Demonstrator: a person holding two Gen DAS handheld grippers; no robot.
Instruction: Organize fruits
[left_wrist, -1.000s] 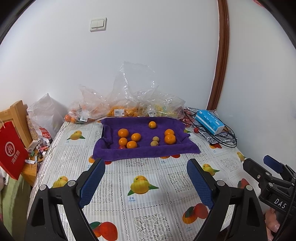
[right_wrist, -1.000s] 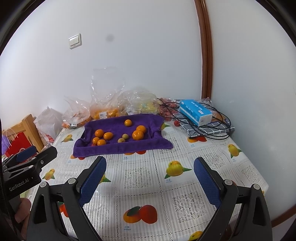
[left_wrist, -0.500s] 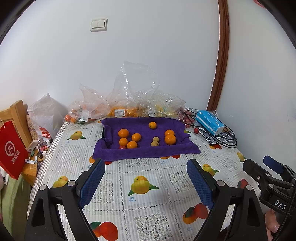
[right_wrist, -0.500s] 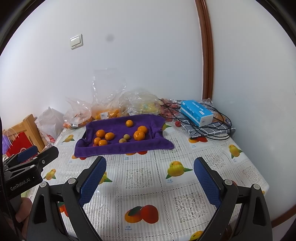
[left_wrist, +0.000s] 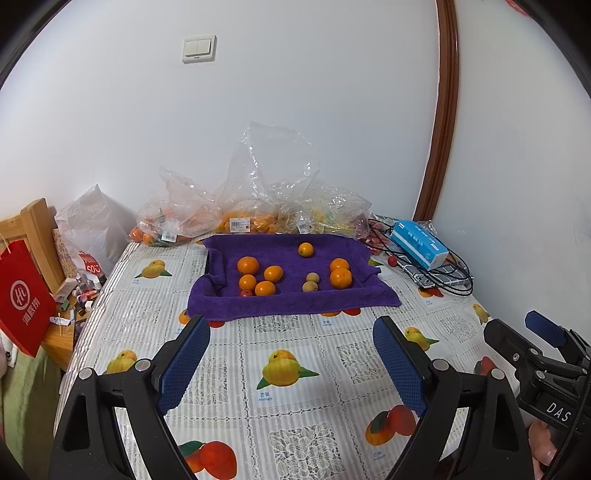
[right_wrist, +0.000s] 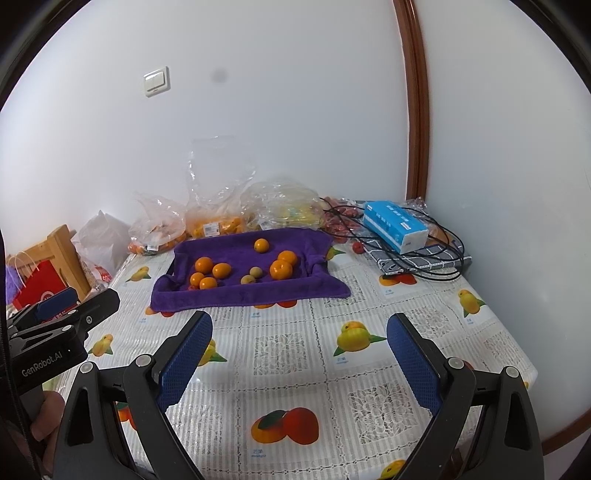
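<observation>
Through the left wrist camera I see my left tongs with their blue pads spread wide apart and nothing between them, hanging over the fruit-print cloth of the surface. Beyond them a purple towel lies draped over a tray. On it sit four oranges in a cluster at the left, one orange alone at the back, two oranges touching at the right, and two small pale fruits side by side between the groups. A small red fruit peeks out at the towel's front fold. Clear plastic bags of fruit are heaped against the wall behind. At the right edge I see the other tool, held by a hand.

Through the right wrist camera my right tongs are likewise wide apart and empty above the surface, well short of the towel. The oranges lie on it in the same groups. To the right a blue tissue pack rests on a checked cloth among black cables, with a small red fruit just beside it. The left tool shows at the left edge.
</observation>
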